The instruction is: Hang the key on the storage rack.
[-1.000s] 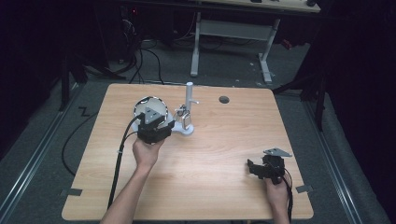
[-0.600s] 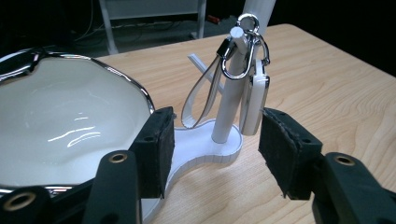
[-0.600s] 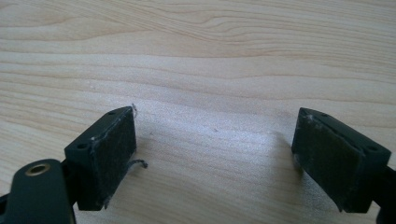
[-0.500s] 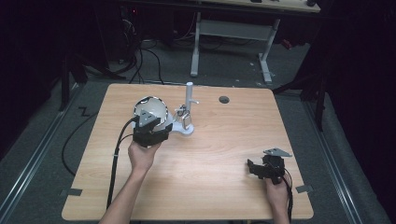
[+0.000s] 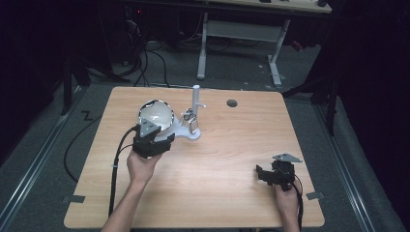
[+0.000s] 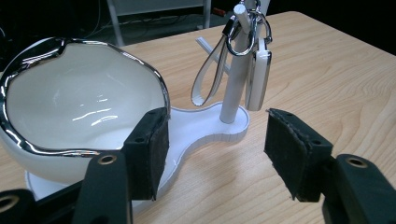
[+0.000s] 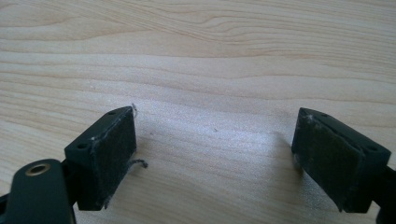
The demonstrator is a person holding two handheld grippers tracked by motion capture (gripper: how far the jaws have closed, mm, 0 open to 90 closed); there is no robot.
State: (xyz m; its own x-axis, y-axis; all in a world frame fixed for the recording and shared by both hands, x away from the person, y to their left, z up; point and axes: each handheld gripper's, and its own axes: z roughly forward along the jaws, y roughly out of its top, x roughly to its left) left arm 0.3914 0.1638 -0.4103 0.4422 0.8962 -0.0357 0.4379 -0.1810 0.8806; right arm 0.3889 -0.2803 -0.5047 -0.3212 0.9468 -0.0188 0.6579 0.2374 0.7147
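A white bowl with a chrome rim (image 5: pixel 155 115) (image 6: pixel 70 107) sits on a white stand base (image 5: pixel 186 131) (image 6: pixel 201 126). A white post (image 5: pixel 196 99) (image 6: pixel 236 88) rises from that base. From it hang a white key fob (image 6: pixel 258 77) on a metal ring and a looped strap (image 6: pixel 210 74). My left gripper (image 5: pixel 155 135) (image 6: pixel 217 121) stands just in front of the bowl and base. Its jaws have just been opening and nothing is between the pads. My right gripper (image 5: pixel 261 174) (image 7: pixel 215 121) is open over bare wood near the front right corner.
The wooden table (image 5: pixel 232 145) has a round cable hole (image 5: pixel 232 103) near its far edge. A black cable (image 5: pixel 116 164) trails from the left gripper off the front left. Desk legs and cables stand on the floor beyond the table.
The left hand and its gripper have drawn slightly back from the bowl, toward the near left. The right hand has stayed put.
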